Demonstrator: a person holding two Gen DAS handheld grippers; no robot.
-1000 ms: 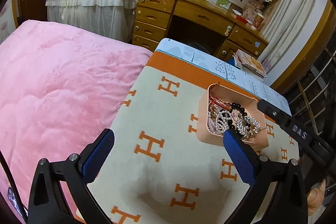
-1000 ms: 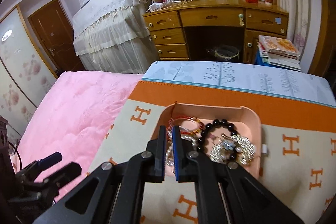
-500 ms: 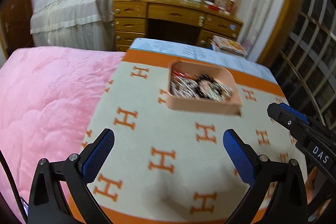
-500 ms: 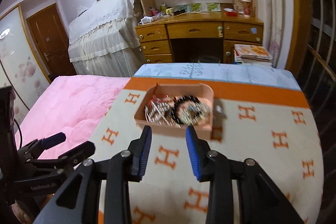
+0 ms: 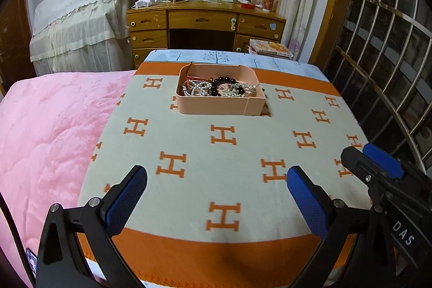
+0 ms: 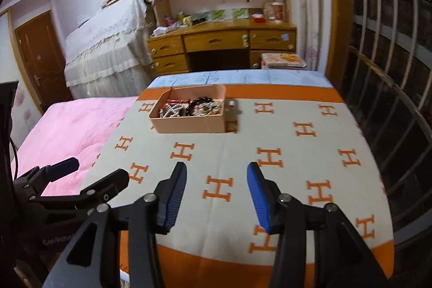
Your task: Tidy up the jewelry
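A peach box (image 5: 218, 105) sits on the far part of an orange-and-cream blanket with H marks (image 5: 221, 153). It holds a black bead bracelet (image 5: 220, 84), pearl strands (image 5: 198, 88), a red bangle and sparkly pieces. The box also shows in the right wrist view (image 6: 189, 123), with a small shiny item (image 6: 231, 105) on the blanket beside its right wall. My left gripper (image 5: 216, 196) is open and empty, well back from the box near the front edge. My right gripper (image 6: 217, 190) is open and empty, also well short of the box.
A pink quilt (image 5: 46, 131) lies left of the blanket. A wooden desk (image 5: 205, 23) with drawers and shelves stands behind the bed, next to a cloth-covered piece of furniture (image 5: 81, 23). A barred window (image 5: 391, 72) runs along the right. Books (image 5: 270, 48) are stacked by the desk.
Both grippers have pulled back from the box toward the front of the blanket. My right gripper, shut over the box a second ago, has opened wide.
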